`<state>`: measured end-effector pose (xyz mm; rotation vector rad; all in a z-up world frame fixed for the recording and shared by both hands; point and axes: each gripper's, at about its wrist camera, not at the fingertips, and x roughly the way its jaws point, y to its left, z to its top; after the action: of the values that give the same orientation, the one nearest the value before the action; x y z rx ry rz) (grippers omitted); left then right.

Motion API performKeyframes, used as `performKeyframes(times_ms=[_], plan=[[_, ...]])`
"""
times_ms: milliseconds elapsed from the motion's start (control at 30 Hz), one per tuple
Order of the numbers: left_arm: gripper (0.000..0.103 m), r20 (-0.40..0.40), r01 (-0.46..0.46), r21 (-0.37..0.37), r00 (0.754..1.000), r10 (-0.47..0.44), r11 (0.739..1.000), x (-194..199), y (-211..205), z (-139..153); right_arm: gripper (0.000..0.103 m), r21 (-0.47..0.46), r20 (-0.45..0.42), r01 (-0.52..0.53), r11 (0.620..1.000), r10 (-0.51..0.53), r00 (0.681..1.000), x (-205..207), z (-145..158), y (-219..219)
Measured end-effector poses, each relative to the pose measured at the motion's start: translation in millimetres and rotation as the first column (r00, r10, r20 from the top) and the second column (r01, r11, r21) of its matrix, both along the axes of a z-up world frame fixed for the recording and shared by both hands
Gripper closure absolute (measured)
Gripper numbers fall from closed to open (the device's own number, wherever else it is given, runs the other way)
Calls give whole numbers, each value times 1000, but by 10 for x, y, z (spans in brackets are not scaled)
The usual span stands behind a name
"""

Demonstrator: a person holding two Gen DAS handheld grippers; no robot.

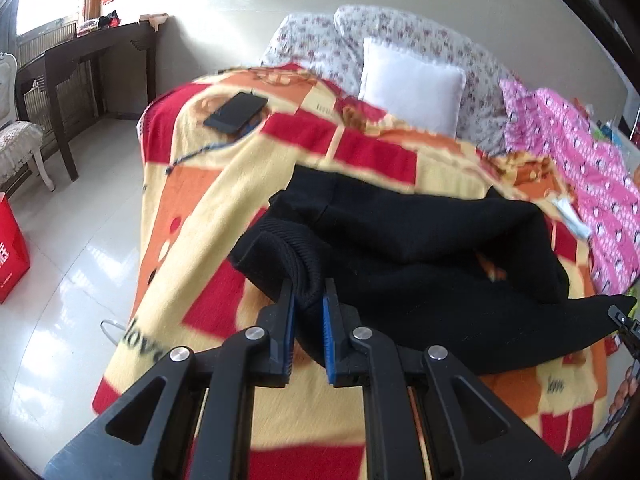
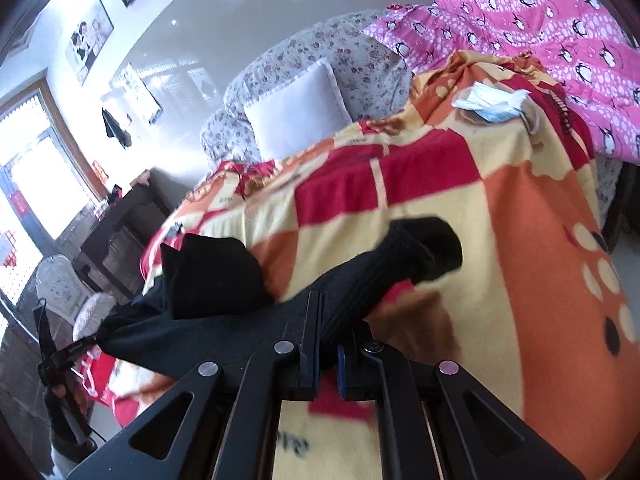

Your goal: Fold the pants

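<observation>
Black pants (image 1: 420, 248) lie bunched on a yellow, red and orange blanket (image 1: 208, 200) that covers the bed. My left gripper (image 1: 309, 286) is shut on a ribbed black edge of the pants, lifted a little off the blanket. In the right wrist view, my right gripper (image 2: 338, 316) is shut on another ribbed end of the pants (image 2: 400, 256), which curls up past the fingers. The fabric stretches left to the other gripper (image 2: 60, 356). In the left wrist view, part of the right gripper (image 1: 626, 322) shows at the right edge.
A dark phone (image 1: 236, 110) with a cable lies on the blanket's far left. A white pillow (image 1: 412, 84) and floral bedding sit at the head. A pink penguin quilt (image 1: 580, 168) is on the right, white tissues (image 2: 492, 100) beside it. A dark desk (image 1: 80, 52), white chair and red bag (image 1: 12, 248) stand left.
</observation>
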<state>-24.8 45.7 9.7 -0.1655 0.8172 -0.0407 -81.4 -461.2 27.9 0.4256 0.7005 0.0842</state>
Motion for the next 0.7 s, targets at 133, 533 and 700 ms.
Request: performKeyframes(times_ms=[133,533,700], plan=[[90,-104,-18,28,994,21,999,-21,86,-372,81,-107,-172,27,994,-46,984,-28,-335,-74],[66,18,-59,150,998,57,987,-135,213,75,47,-123,13,-90,988,92,996,291,407,483],[48,37,6,95,999,-10,996,138,-70,78,39,-86,32,-258,962,262,965,1026,496,1342]])
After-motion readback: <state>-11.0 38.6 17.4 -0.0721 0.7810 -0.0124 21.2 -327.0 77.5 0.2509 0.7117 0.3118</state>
